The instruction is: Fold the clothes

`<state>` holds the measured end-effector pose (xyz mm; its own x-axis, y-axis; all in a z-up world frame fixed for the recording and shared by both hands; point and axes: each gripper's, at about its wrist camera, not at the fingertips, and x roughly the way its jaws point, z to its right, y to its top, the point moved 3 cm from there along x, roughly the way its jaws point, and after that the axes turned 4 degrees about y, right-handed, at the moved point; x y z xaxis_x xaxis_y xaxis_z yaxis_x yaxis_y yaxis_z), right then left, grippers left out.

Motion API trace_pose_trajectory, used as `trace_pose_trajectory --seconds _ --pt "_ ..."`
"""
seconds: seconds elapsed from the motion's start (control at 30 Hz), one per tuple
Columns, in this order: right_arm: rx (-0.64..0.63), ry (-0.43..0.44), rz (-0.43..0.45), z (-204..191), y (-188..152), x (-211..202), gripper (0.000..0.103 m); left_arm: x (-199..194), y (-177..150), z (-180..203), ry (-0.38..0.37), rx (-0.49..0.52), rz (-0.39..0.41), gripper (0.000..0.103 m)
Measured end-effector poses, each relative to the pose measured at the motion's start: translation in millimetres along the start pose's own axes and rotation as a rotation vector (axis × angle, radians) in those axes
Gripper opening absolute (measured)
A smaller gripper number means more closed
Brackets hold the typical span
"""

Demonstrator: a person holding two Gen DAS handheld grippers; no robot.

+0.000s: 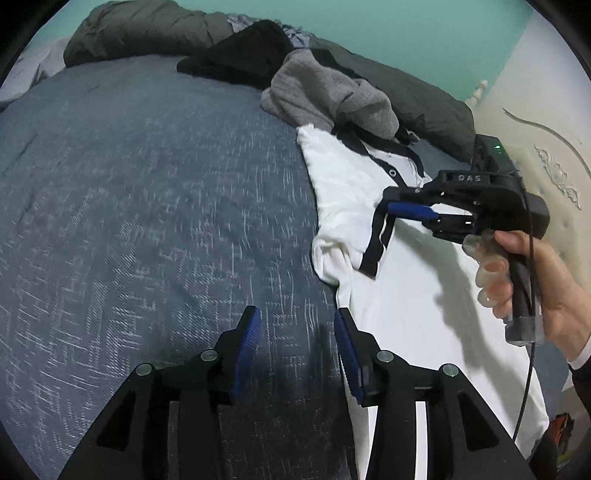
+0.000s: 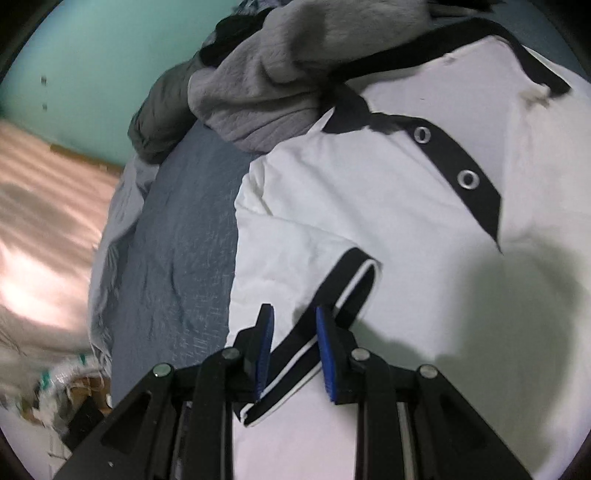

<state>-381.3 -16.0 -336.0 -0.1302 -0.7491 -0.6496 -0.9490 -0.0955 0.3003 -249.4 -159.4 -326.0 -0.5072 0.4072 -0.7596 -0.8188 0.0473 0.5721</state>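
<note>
Holding a pair of tongs in each hand, you are working over a white shirt (image 1: 417, 280) with black trim that is lying spread on the bed (image 1: 147, 206), on its blue-grey cover. Your right tongs (image 2: 294, 328) are standing released, the blue pads apart, and the black sleeve cuff (image 2: 332, 310) with its thin white stripe is running between them; whether either pad is touching the cuff you cannot tell from here. In the left wrist view those same right tongs (image 1: 395, 208) are reaching in from the right side over the folded-in sleeve, with your right hand (image 1: 532, 280) wrapping the handle. Your left tongs (image 1: 297, 334) are also standing released, pads well apart, hovering over the bed cover just beside the shirt's near edge; the right-hand pad is sitting at the white fabric's border, and nothing is lying between the pads. The shirt's black placket (image 2: 458, 173) with two metal snaps is showing in the right wrist view, running down from the collar. A grey knit garment (image 1: 328, 92) is lying crumpled at the shirt's collar end, overlapping it, and a black garment (image 1: 240, 55) and a dark olive quilted jacket (image 1: 140, 29) are piling behind it against the teal wall (image 1: 406, 29)
</note>
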Motion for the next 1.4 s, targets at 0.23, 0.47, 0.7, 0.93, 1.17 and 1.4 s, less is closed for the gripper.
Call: trace_pose_trajectory --seconds 0.23,0.47,0.7,0.93,1.17,1.4 --pt "0.032 0.008 0.012 7 0 0 0.03 -12 11 5 -0.028 0.0 0.042 0.046" --pt "0.037 -0.026 0.039 11 7 -4 0.03 -12 14 2 -0.042 -0.017 0.049 0.046" --pt "-0.019 -0.045 0.021 6 14 7 0.027 -15 14 -2 -0.048 -0.025 0.054 0.046" --pt "-0.082 0.029 0.041 -16 2 -3 0.002 -16 15 -5 -0.047 -0.031 0.054 0.046" --pt "-0.128 0.003 -0.044 -29 -12 1 0.001 -16 15 -5 -0.051 -0.029 0.049 0.046" --pt "-0.104 0.054 -0.069 -24 -21 -1 0.001 -15 16 -6 -0.051 -0.034 0.046 0.046"
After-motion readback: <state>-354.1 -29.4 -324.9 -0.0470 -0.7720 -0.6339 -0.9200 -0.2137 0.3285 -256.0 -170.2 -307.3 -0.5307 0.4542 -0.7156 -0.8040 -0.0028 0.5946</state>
